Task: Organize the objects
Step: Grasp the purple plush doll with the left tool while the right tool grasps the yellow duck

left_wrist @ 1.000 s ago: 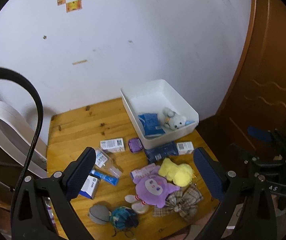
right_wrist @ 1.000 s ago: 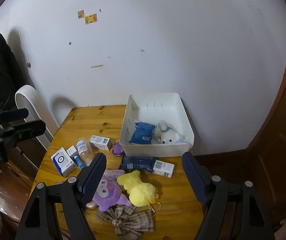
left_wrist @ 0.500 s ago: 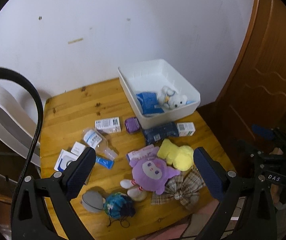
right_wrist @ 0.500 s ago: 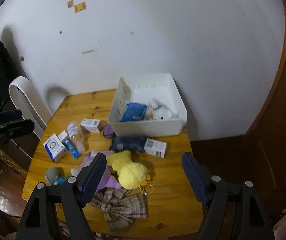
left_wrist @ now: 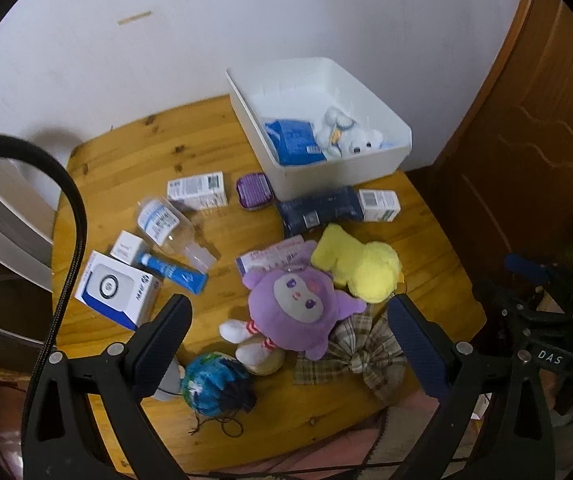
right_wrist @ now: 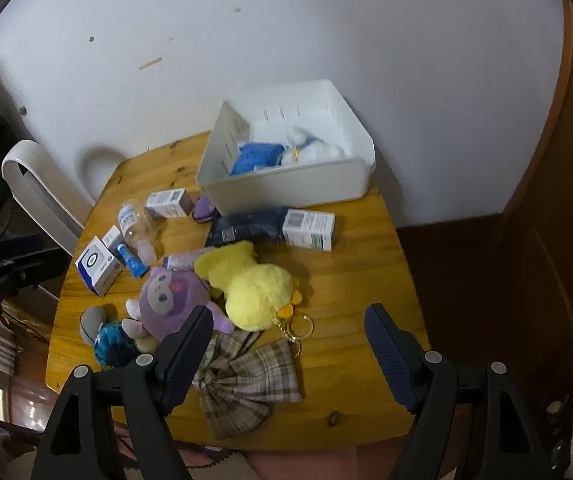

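A white bin (left_wrist: 382, 160) (right_wrist: 286, 188) stands at the table's far right and holds a blue packet (left_wrist: 292, 142) and a white bear (left_wrist: 350, 136). In front lie a purple plush (left_wrist: 298, 312) (right_wrist: 170, 296), a yellow plush (left_wrist: 356, 264) (right_wrist: 252, 284), a plaid bow (left_wrist: 358, 356) (right_wrist: 246, 376), small boxes, a bottle (left_wrist: 166, 228) and a blue tube (left_wrist: 174, 272). My left gripper (left_wrist: 286, 312) is open and empty above the purple plush. My right gripper (right_wrist: 288, 332) is open and empty above the table's near edge, by the yellow plush's keyring.
A white and blue box (left_wrist: 114, 290) lies at the table's left edge. A blue ball (left_wrist: 206, 384) and a grey pouch (right_wrist: 92, 320) lie near the front left. A wooden door (left_wrist: 526, 120) stands to the right, a white chair back (right_wrist: 38, 188) to the left.
Both grippers have moved down and forward toward the table, so the objects appear larger and higher in view. Nothing on the table has moved.
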`<action>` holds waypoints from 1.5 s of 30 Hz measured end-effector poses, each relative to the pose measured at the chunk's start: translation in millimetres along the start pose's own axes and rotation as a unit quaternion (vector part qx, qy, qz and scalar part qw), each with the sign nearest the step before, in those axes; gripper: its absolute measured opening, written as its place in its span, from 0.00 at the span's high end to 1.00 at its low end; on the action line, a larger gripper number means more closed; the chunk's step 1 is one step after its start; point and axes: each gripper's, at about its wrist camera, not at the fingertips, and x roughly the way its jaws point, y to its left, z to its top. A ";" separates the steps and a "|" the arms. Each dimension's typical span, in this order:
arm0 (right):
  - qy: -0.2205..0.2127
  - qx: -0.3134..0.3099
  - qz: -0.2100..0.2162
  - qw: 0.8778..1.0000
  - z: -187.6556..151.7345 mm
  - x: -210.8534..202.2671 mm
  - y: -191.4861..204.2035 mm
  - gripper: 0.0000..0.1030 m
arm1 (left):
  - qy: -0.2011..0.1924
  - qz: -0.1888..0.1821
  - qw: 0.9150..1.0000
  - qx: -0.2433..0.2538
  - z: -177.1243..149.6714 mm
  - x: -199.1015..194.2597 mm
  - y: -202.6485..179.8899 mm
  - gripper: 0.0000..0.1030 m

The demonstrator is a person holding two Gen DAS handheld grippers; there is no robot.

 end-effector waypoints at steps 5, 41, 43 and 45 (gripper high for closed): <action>0.016 0.010 0.013 1.000 -3.3 13.2 -5.6 0.23 | 0.023 0.000 1.000 -0.001 -4.7 20.6 -5.3 0.04; 0.132 -0.135 0.026 0.982 30.4 167.4 38.7 0.23 | 0.133 0.032 0.990 -0.021 -20.2 140.5 -1.4 0.05; 0.146 -0.135 0.034 0.979 30.3 172.3 39.2 0.23 | 0.146 0.025 0.989 -0.024 -21.7 145.6 -1.5 0.05; 0.162 -0.140 0.038 0.976 28.2 179.6 42.2 0.24 | 0.157 0.029 0.987 -0.021 -21.8 150.1 -2.3 0.06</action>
